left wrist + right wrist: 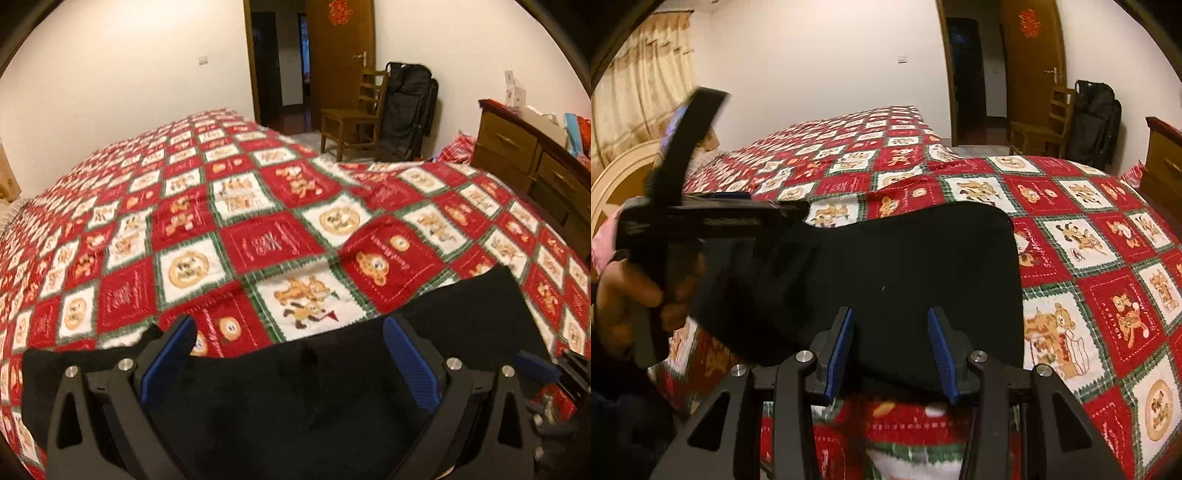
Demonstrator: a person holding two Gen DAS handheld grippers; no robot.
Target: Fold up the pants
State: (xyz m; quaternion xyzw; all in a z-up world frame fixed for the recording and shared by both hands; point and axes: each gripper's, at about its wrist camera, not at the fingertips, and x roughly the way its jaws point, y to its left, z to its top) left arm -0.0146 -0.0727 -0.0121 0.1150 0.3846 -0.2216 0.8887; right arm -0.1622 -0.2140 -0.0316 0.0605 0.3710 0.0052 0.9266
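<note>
The black pants lie as a wide dark slab on the red, white and green patterned bedspread at the near edge of the bed. My left gripper hangs just above them with its blue-padded jaws wide apart and nothing between them. In the right wrist view the pants stretch across the near bed edge. My right gripper is open over their near edge, empty. The left gripper shows at the left, held by a hand, over the pants' left end.
A wooden chair and a black bag stand by the open door beyond the bed. A wooden dresser stands close to the bed's right side. A headboard and curtain are at the left.
</note>
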